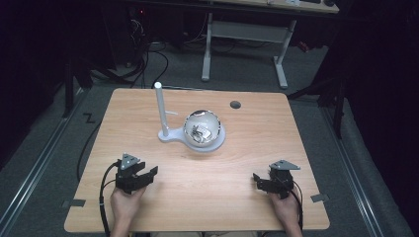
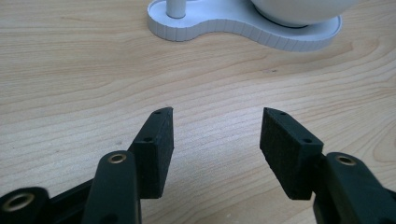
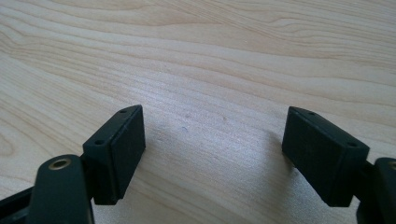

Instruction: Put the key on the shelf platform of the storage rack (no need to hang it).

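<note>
A white stand (image 1: 170, 134) carrying an upright post (image 1: 161, 108) and a shiny bowl (image 1: 201, 127) sits mid-bench (image 1: 207, 173), within easy reach of the left claw (image 1: 148, 173) and right claw (image 1: 258, 179), both resting apart near the front edge, jaws spread and empty, seemingly ready to start.

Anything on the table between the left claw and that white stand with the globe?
No, just bare wood. The left gripper view shows open tabletop from the left claw up to the white stand; the high view agrees.
</note>
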`<state>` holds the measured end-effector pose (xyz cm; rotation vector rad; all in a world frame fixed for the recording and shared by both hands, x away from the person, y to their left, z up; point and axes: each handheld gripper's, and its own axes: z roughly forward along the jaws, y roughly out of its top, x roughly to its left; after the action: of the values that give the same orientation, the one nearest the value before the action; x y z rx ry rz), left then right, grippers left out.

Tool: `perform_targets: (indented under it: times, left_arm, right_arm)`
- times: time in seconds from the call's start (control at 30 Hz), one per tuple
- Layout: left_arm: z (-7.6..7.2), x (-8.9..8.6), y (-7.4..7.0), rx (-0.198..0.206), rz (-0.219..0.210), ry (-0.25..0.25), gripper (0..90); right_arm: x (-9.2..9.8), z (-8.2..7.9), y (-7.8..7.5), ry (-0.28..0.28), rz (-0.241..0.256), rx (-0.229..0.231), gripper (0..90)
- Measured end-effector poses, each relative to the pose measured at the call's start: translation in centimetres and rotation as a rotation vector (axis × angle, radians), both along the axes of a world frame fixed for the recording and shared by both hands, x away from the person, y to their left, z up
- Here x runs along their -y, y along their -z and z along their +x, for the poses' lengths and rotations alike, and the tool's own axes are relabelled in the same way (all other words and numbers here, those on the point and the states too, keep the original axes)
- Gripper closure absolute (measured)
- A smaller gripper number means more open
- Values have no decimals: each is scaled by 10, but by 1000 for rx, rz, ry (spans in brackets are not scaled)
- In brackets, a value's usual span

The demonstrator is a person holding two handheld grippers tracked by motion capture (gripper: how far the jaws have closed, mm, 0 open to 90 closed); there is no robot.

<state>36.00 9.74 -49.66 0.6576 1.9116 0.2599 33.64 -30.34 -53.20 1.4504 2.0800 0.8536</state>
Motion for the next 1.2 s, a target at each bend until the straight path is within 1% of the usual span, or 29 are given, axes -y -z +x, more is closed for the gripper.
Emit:
perform_targets:
  times: [0.03,0.07,0.13,0.17,0.2,0.27,0.3,0.37,0.4,0.47,0.6,0.63,0.67,0.73,0.8,0.83,0.9,0.97,1.0,1.03,1.1,1.2]
  left_arm:
    - [1,2,0,-15,-25,-20,450]
    - [1,2,3,-8,-3,-5,450]
    - [2,5,5,-7,11,-6,449]
    - [2,7,6,-10,8,-8,449]
    - [2,8,7,-7,18,-1,448]
    - [2,11,8,-15,17,-12,448]
    - [3,11,9,-7,23,0,447]
    - [3,13,10,-11,22,-2,446]
    - [3,13,11,-6,35,3,446]
    - [4,16,12,-14,32,-3,445]
    - [5,21,18,-12,67,9,443]
    - [5,22,19,-18,60,3,442]
    - [5,22,20,-10,65,11,442]
    - [6,23,23,-22,56,-6,442]
    - [7,24,26,-21,62,-1,442]
    - [7,25,26,-26,58,-11,442]
    - [7,25,28,-21,71,-4,441]
    - [8,26,29,-26,68,-9,440]
    - [8,27,30,-23,78,-4,440]
    - [8,28,31,-28,78,-13,440]
    - [8,28,33,-25,78,-11,437]
    - [9,29,33,-22,78,-22,436]
  right_arm:
    - [0,0,0,0,0,0,217]
    - [0,0,0,0,0,0,218]
    - [0,0,0,-1,0,0,217]
    - [0,0,0,0,0,0,217]
    - [0,0,0,0,1,-1,217]
    - [0,0,0,1,1,-1,217]
    - [0,0,0,1,1,-1,218]
    - [0,0,0,0,1,0,218]
    - [0,0,0,1,1,-1,218]
    - [0,0,0,0,0,-1,218]
    - [0,0,0,2,2,-1,218]
    - [0,0,0,2,1,-1,218]
    - [0,0,0,2,2,-1,218]
    - [0,0,0,1,1,-1,218]
    - [0,0,0,2,2,-1,218]
    - [0,0,0,2,2,-1,218]
    - [0,0,0,2,2,-1,218]
    - [0,0,0,1,1,0,218]
    - [0,0,0,1,1,0,218]
    - [0,0,0,1,1,0,218]
    - [0,0,0,2,2,0,218]
    - [0,0,0,2,1,-1,218]
